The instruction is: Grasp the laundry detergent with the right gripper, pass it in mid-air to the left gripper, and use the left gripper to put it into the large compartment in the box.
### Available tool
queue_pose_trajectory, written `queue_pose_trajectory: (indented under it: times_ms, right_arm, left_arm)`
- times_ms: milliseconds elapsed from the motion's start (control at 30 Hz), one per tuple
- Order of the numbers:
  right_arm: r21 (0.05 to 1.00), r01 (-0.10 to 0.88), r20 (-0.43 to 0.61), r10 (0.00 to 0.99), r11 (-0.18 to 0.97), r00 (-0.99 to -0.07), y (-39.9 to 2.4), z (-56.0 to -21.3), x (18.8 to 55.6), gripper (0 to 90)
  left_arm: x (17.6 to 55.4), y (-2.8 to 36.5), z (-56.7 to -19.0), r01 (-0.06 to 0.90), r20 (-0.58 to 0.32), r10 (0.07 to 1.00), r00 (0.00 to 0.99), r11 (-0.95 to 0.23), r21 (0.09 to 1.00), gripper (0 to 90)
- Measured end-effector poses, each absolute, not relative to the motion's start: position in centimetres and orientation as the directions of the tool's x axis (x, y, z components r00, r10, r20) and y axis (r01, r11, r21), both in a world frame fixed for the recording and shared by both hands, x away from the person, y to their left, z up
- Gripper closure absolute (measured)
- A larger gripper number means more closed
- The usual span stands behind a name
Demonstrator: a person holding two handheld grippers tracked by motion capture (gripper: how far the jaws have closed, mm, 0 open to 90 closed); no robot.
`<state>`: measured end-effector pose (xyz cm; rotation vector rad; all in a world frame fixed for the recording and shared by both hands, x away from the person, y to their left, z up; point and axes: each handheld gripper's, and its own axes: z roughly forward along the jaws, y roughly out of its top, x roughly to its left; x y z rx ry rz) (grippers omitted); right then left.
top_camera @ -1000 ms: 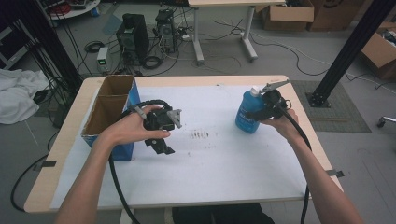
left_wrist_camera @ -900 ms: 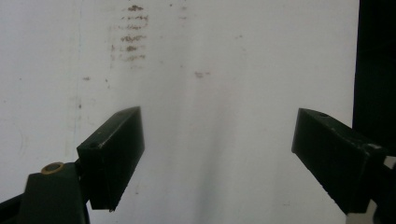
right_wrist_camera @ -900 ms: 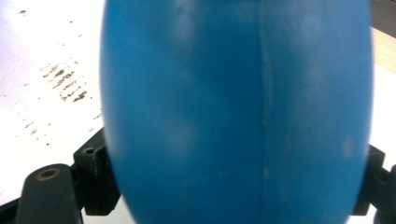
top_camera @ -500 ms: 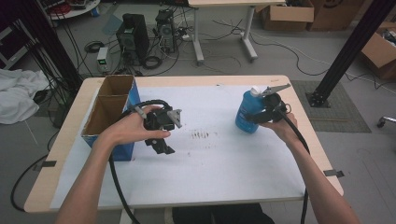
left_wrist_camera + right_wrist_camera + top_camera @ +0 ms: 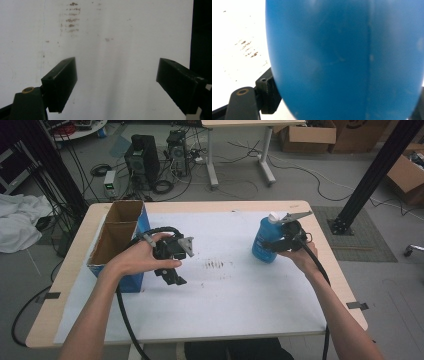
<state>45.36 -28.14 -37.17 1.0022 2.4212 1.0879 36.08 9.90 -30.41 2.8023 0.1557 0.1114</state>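
Taking hold of the blue plastic bottle (image 5: 263, 245) with the white cap, standing up straight on the white sheet (image 5: 240, 295) near the right edge of the wooden table (image 5: 225, 206), closer to the far corner. Right gripper (image 5: 274, 242) around the bottle's middle, jaws just now closing in, bottle between them, black pads looking snug against the round blue sides in the right gripper view. Probably a grip by now, though a wide one. Left gripper (image 5: 172, 276) held over the sheet beside the open cardboard box with the blue side (image 5: 117, 232) at the left edge, jaws far apart, nothing in them, just white sheet and little brown smudges (image 5: 71, 17) beyond. Next, most likely: squeeze hard enough to stop any slipping, then lift straight up, keeping the bottle upright. Careful with that smooth round side, easy to slide out or tip toward the edge.
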Motion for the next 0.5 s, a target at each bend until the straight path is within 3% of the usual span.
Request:
queue_pose_trajectory:
  times_ms: [500]
  right_arm:
    - [0.744,0.470,0.001,0.702,0.475,-0.712,-28.14,-36.96,45.21,26.0]
  left_arm:
    - [36.15,9.76,-30.53,0.090,0.063,0.117,0.991,-0.939,0.332,17.7]
